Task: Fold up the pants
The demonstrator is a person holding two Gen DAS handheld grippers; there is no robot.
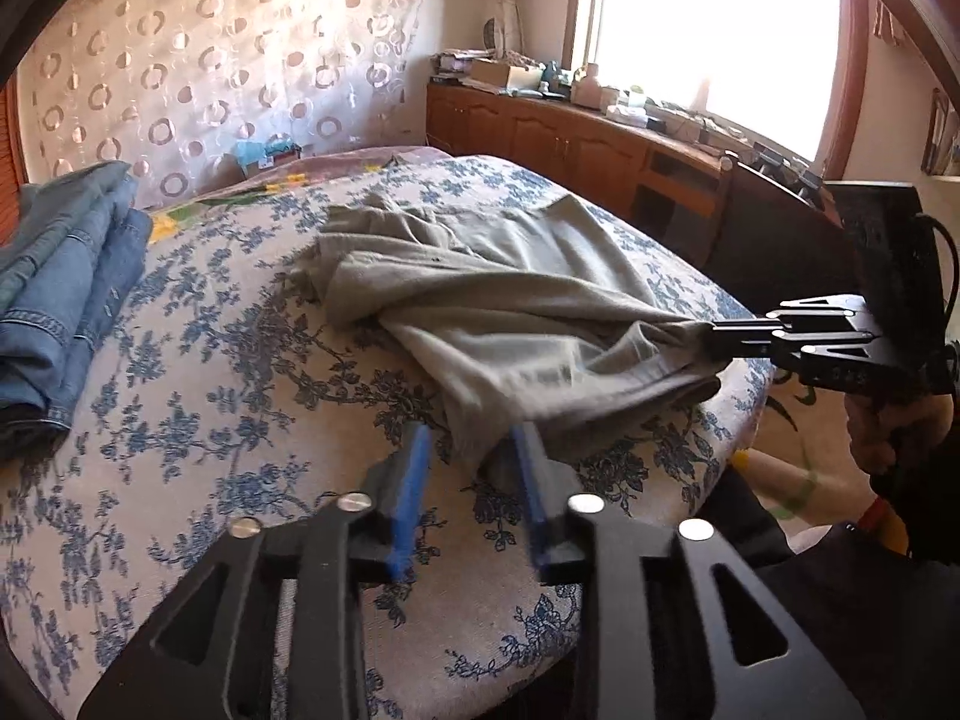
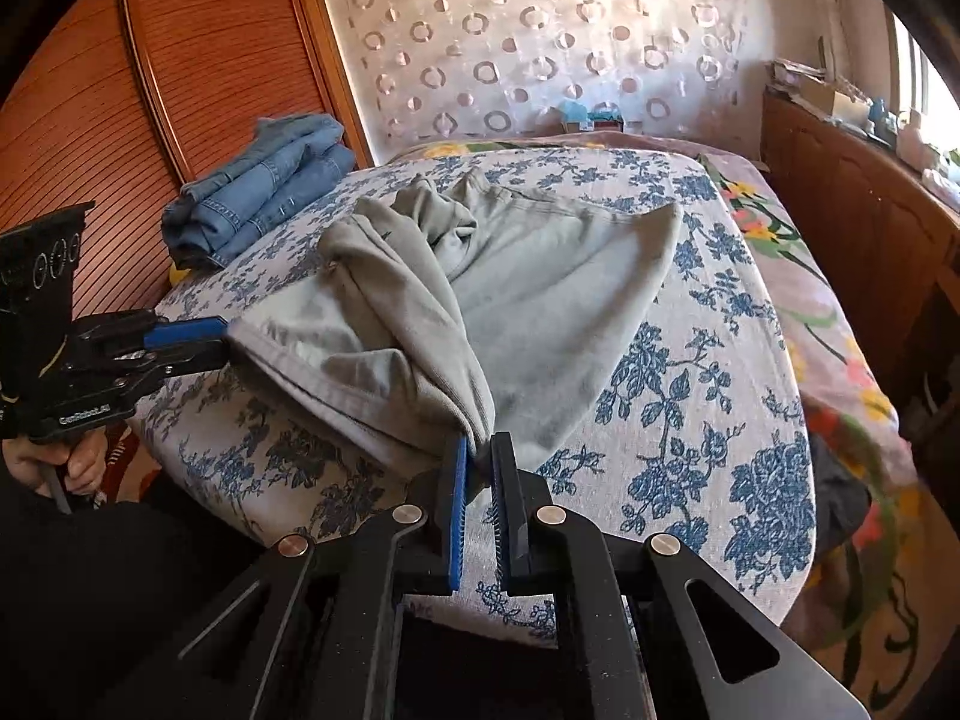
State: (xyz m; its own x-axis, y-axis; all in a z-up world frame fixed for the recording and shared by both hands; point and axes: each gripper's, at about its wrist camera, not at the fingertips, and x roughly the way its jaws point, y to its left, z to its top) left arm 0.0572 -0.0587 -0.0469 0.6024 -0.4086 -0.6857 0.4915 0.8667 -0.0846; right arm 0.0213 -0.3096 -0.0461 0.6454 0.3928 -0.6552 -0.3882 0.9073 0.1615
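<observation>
Grey pants [image 1: 498, 294] lie crumpled on a table covered with a blue floral cloth [image 1: 210, 408]. My left gripper [image 1: 474, 438] has its jaws apart, with a corner of the pants between the blue pads. In the right wrist view the left gripper [image 2: 225, 339] appears to pinch the hem of the pants [image 2: 540, 276]. My right gripper [image 2: 479, 450] is shut on a bunched edge of the pants near the table's front. It shows at the right of the left wrist view [image 1: 714, 339], clamped on the fabric.
Folded blue jeans [image 1: 66, 282] are stacked at the table's far left, also seen in the right wrist view [image 2: 264, 192]. A wooden cabinet [image 1: 576, 138] with clutter runs under the window. A wooden wardrobe [image 2: 120, 90] stands at the left. A bed with a flowered cover [image 2: 810, 276] lies beyond.
</observation>
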